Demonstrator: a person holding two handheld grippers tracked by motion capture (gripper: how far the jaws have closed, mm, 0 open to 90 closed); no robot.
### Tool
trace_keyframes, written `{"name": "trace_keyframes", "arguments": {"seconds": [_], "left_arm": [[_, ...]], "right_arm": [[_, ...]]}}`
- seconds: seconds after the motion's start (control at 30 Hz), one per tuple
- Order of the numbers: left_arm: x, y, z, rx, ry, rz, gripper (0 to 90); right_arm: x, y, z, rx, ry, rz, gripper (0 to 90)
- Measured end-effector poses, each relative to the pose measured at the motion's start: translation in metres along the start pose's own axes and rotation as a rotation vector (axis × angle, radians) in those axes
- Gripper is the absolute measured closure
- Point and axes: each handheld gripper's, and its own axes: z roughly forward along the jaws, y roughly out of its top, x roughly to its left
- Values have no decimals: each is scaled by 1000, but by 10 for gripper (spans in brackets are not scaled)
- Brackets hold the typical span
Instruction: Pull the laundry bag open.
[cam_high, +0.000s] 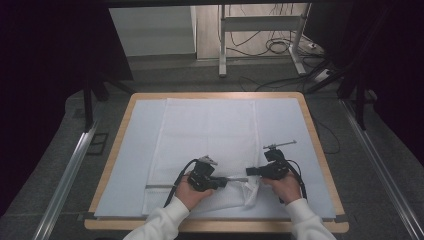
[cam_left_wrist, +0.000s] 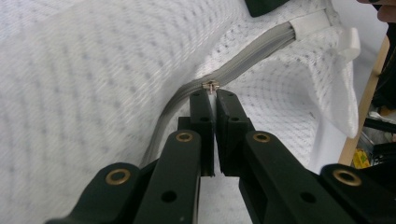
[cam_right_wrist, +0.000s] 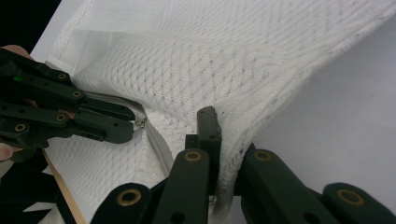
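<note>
Mesh laundry bag (cam_high: 205, 137) zipping is judged to be in hand, with the closing run near its end. The left tool (cam_left_wrist: 214, 95) is seen clamped on the small metal zipper pull (cam_left_wrist: 211, 87), its jaws pressed together with the pull's tab between them. The right tool (cam_right_wrist: 224, 135) is seen closed on the bag's near corner fabric, which is pinched between its jaws and held taut. Outward from the left tool, the grey zipper (cam_left_wrist: 252, 58) is seen running on to a white end tab (cam_left_wrist: 309, 22) at the bag's corner; this stretch ahead of the pull cannot be told as open or shut from the pictures. In the high view, the zipper line (cam_high: 160, 186) behind the left tool is seen lying flat along the bag's near edge. The bag is spread on a pale cover sheet (cam_high: 135, 150) on the desk (cam_high: 320, 145), towards the person's side. A short length of travel towards the right tool is judged to remain.
</note>
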Motion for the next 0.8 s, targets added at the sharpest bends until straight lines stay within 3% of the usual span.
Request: {"name": "trace_keyframes", "arguments": {"seconds": [0.8], "left_arm": [[12, -8, -9, 7, 2, -26, 873]], "right_arm": [[-1, -2, 2, 5, -11, -1, 884]]}}
